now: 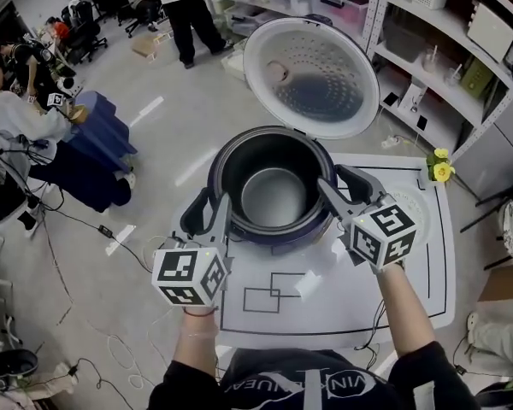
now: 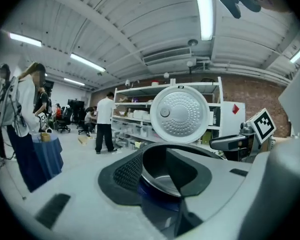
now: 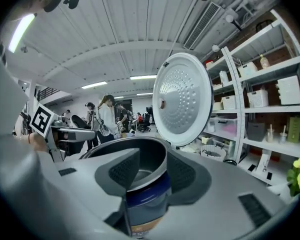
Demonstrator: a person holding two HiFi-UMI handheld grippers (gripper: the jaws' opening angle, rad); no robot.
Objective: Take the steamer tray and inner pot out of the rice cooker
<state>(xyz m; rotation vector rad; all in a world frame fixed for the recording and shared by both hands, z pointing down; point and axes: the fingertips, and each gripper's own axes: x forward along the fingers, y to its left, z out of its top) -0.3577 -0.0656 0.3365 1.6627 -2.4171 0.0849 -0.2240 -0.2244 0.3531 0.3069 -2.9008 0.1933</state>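
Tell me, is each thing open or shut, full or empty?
Dark blue round rice cooker: open.
Round white metal lid: flipped up, upright.
Black metal inner pot: inside cooker, looks empty.
Left hand-held gripper: open, jaws astride pot rim.
Right hand-held gripper: open, jaws astride pot rim.

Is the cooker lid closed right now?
No: the lid stands tipped back behind the cooker, with its perforated inner face showing.

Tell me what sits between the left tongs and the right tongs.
The open rice cooker, with the inner pot seated in it, fills the stretch between the left tongs and the right tongs. The head view shows this.
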